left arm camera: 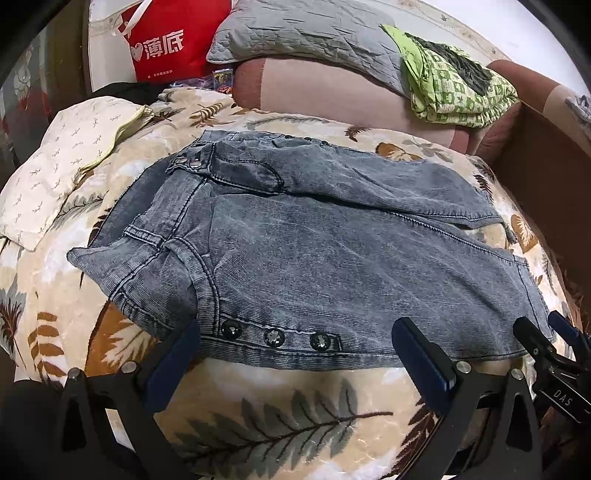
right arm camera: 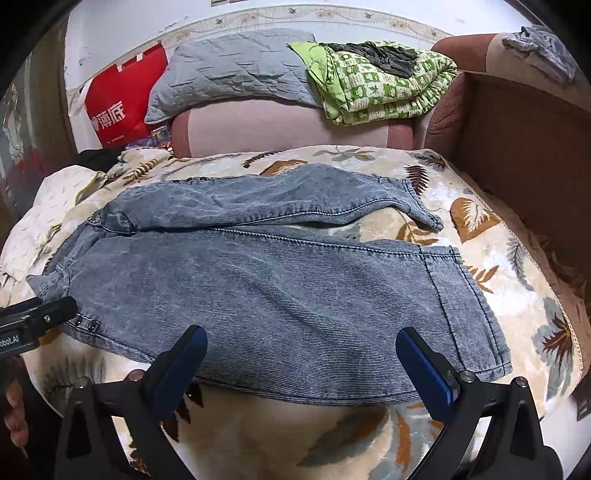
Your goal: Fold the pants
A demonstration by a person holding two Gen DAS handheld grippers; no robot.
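Grey-blue denim pants (left arm camera: pixel 314 240) (right arm camera: pixel 277 288) lie flat on a leaf-patterned blanket (left arm camera: pixel 280 417) (right arm camera: pixel 517 266), waist to the left, both leg hems to the right. Three dark buttons (left arm camera: pixel 273 336) run along the near side seam. My left gripper (left arm camera: pixel 299 369) is open, its blue-padded fingers spread wide at the near edge by the buttons; it also shows as the left gripper (right arm camera: pixel 37 314) at the frame's left. My right gripper (right arm camera: pixel 303 373) is open too, spread over the near leg's edge, with nothing between its pads. It appears again as the right gripper (left arm camera: pixel 546 332) near the hem.
A cream pillowcase (left arm camera: pixel 62 158) lies left of the waist. Behind stand a pink sofa back (right arm camera: pixel 288 125), a grey quilted pillow (left arm camera: pixel 306 33), a green patterned quilt (left arm camera: pixel 454 88) and a red bag (left arm camera: pixel 166 40). A brown armrest (right arm camera: pixel 517 129) bounds the right side. A hand (right arm camera: pixel 14 406) shows low left.
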